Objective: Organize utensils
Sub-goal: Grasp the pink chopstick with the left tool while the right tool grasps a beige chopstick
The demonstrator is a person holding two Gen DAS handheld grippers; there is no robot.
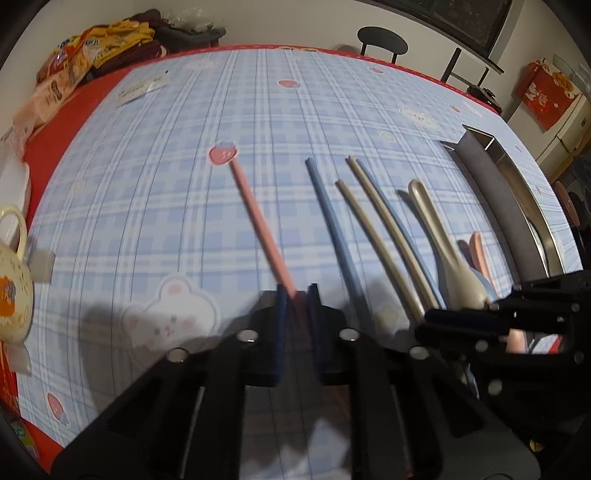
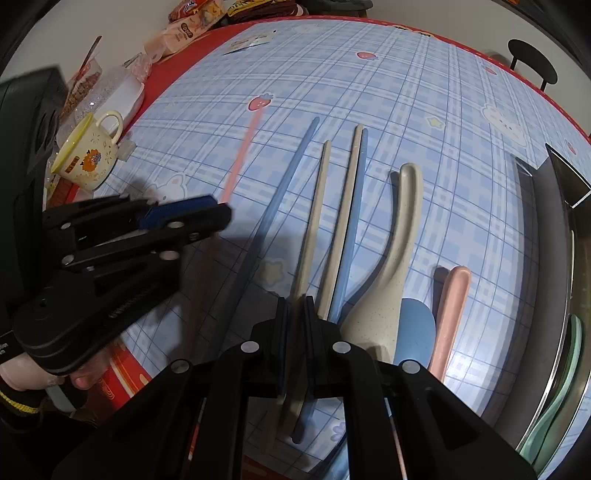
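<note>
Left wrist view shows the left gripper clenched on a pink chopstick pointing toward eleven o'clock, while the right gripper clamps a beige chopstick.

A blue plaid tablecloth covers the red table. Beyond its far edge stands a black chair against a pale wall.
</note>
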